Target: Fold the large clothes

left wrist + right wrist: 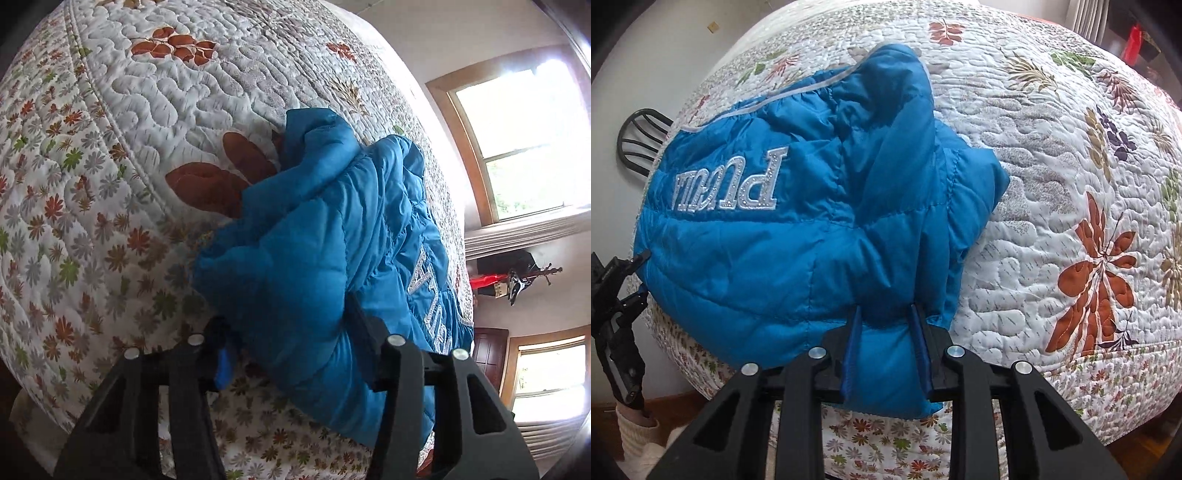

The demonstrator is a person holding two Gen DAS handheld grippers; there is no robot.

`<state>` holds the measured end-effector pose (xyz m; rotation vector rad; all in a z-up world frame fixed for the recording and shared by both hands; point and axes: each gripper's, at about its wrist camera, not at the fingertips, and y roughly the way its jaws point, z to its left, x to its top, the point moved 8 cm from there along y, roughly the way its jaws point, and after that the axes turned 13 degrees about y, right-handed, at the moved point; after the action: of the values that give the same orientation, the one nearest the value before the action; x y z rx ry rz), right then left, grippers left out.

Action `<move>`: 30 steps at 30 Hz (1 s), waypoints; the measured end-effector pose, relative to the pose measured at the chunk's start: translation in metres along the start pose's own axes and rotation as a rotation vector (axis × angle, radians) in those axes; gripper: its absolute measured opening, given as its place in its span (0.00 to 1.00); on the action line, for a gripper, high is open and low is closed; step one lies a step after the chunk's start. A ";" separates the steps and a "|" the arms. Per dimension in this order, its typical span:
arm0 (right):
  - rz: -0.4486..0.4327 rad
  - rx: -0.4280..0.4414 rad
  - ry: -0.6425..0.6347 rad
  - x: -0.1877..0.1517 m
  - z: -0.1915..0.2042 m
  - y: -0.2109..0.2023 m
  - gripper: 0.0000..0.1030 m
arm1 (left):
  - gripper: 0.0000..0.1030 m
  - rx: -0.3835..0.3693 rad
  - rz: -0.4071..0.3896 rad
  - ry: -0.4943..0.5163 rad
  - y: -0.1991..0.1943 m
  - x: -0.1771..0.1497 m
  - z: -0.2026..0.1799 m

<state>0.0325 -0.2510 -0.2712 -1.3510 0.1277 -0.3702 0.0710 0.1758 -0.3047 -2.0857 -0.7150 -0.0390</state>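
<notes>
The bright blue quilted puffer jacket (pixel 798 221), with silver lettering across its panel, lies bunched on the near edge of the bed, part of it hanging over the side. The right gripper (pixel 886 347) has its jaws closed narrowly on a thick fold of the jacket's near hem. The left gripper (pixel 291 343) sits at the jacket's other near corner; padding fills the space between its jaws, which look clamped on it, though one finger is mostly hidden. Under the jacket spreads the white quilted bedspread (pixel 1034 206) with rust-coloured leaves. Judging by the two hem grips, the step in hand is lifting or spreading the garment; the next move likely calls for drawing both corners apart evenly to flatten it.
</notes>
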 end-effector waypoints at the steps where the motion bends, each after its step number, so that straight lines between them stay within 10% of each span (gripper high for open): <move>1: 0.005 0.004 0.004 0.000 -0.001 0.001 0.25 | 0.38 -0.008 -0.001 0.004 0.000 -0.001 0.000; 30: 0.018 0.067 0.046 0.002 -0.011 0.010 0.27 | 0.20 -0.004 -0.015 0.076 0.001 -0.002 -0.013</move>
<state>0.0328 -0.2598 -0.2825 -1.2747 0.1643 -0.3875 0.0734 0.1643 -0.2983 -2.0715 -0.6846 -0.1276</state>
